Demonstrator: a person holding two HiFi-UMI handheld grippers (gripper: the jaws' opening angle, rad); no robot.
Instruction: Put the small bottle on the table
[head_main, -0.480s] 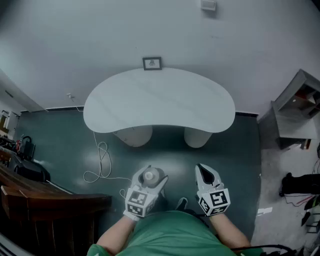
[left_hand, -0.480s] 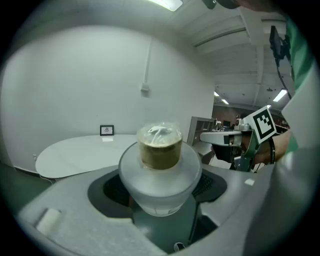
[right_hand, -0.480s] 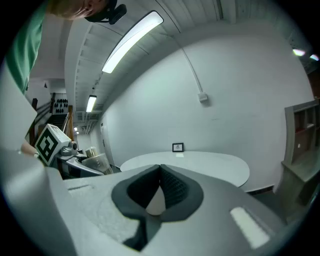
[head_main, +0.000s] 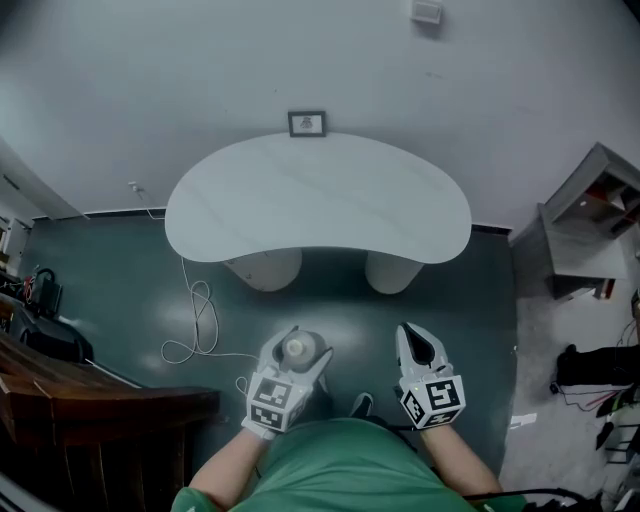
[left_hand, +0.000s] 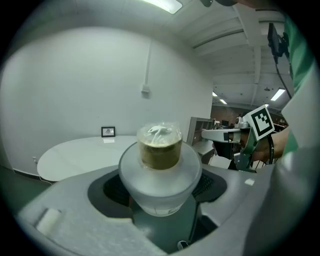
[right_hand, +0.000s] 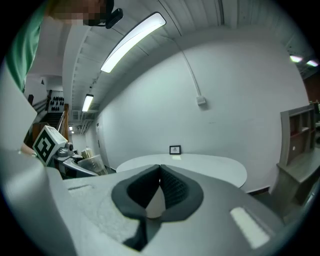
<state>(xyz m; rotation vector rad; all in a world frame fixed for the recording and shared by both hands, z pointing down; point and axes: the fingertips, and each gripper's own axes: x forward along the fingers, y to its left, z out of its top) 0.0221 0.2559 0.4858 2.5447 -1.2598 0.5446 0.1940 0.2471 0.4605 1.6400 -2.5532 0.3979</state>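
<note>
Seen from above, a person stands on a dark floor (head_main: 120, 300) facing a white curved table (head_main: 320, 200), not yet at it. The left gripper (head_main: 303, 347) is clamped on a small frosted bottle (left_hand: 160, 172) with a brown stopper, held in the air short of the table. The right gripper (head_main: 412, 335) is beside it with its jaws together and nothing between them. A small framed picture (head_main: 307, 123) stands at the table's far edge.

Green shirt (head_main: 345, 462) (white tools (head_main: 300, 338) (head_main: 413, 338), marker cubes (head_main: 272, 402) (head_main: 434, 398))

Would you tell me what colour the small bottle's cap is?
The cap is olive-brown, seen best in the left gripper view.
</note>
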